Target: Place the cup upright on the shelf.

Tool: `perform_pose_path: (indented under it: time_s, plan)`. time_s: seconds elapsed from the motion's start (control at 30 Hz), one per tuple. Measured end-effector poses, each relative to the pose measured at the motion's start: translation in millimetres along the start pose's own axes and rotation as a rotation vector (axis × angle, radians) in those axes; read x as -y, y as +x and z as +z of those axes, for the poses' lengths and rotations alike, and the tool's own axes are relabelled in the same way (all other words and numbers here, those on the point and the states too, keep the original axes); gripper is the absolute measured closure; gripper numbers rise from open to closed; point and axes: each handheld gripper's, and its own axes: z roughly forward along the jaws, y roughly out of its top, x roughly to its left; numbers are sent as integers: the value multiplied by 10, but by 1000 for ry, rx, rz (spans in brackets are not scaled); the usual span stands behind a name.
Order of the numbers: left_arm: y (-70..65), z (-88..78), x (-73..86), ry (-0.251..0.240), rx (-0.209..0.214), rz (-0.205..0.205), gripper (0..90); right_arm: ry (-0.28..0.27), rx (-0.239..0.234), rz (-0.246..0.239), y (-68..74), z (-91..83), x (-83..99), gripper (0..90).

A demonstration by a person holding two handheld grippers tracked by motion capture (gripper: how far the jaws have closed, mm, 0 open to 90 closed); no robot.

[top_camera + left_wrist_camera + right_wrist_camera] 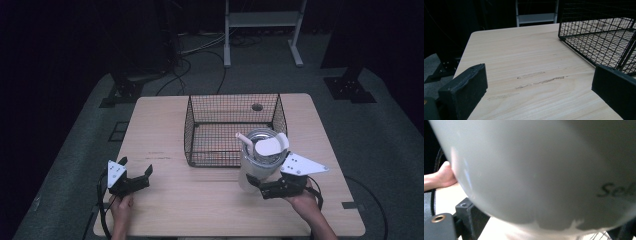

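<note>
While the left gripper (134, 176) sits low on the table (200, 200) with jaws spread wide and nothing between them, we see the right gripper (256, 184) clamped on the lower body of a pale tumbler (257, 165) with a straw (246, 141) and lid. We see the tumbler upright, just in front of the wire basket (232, 127), near its right front corner. Up close, the tumbler wall (536, 170) presses right against the right gripper's camera.
</note>
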Motion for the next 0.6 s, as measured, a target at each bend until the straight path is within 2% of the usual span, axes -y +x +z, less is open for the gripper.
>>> perform_pose_path:
  time_s: [0.03,0.07,0.2,0.33,0.6]
  plan:
    - [0,0,0,0,0,0,0,0,0,0,0,0,0,87]
    - [0,0,0,0,0,0,0,0,-5,-7,-11,24,-86,87]
    - [-3,0,0,0,0,-1,0,-7,-18,-14,-39,86,-229,86]
    - [-2,2,0,-3,1,-3,0,-12,-24,-16,-67,136,-313,87]
    - [3,2,-1,-4,1,-4,0,-37,-37,-16,-193,331,-588,87]
